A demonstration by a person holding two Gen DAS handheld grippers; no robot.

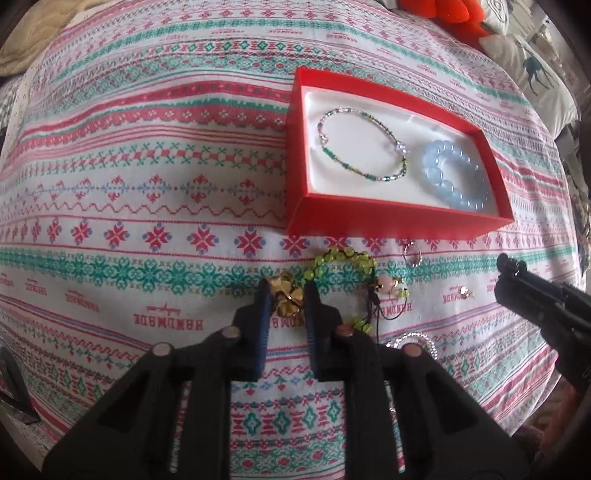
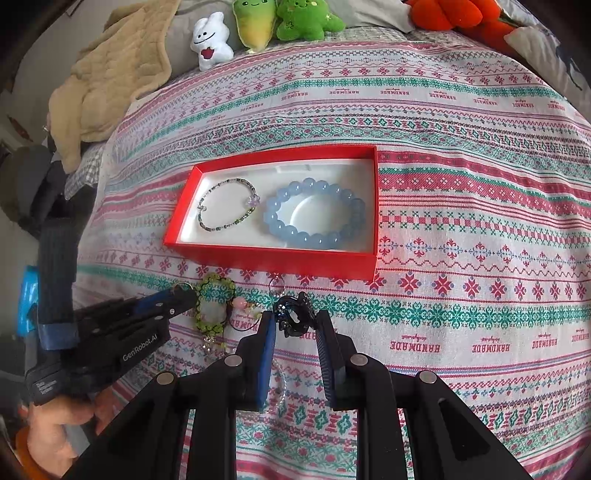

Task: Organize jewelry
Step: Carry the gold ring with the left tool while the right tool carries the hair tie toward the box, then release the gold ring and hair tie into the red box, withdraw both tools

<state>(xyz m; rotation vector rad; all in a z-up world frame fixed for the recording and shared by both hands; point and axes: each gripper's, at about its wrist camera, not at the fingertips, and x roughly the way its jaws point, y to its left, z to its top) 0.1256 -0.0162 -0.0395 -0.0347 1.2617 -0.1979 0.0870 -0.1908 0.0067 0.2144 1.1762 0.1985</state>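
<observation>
A red box point(image 1: 388, 218) point(image 2: 280, 260) with a white lining holds a thin beaded bracelet point(image 1: 364, 146) point(image 2: 226, 208) and a pale blue bead bracelet point(image 1: 452, 170) point(image 2: 314, 214). My left gripper point(image 1: 287, 301) is shut on a gold piece point(image 1: 288, 299) just in front of the box, on the cloth. My right gripper point(image 2: 295, 319) is shut on a dark blue-black piece point(image 2: 293, 314). A green bead bracelet point(image 1: 343, 266) point(image 2: 216, 302) lies by the left fingers. The right gripper shows at the right edge of the left wrist view point(image 1: 532, 291).
Loose on the patterned cloth point(image 1: 147, 184) lie a small silver ring point(image 1: 412, 254) point(image 2: 277, 286), a small gold earring point(image 1: 464, 292) and a silver chain point(image 1: 415, 341). Plush toys point(image 2: 258, 26) and a beige blanket point(image 2: 110, 74) sit at the far side.
</observation>
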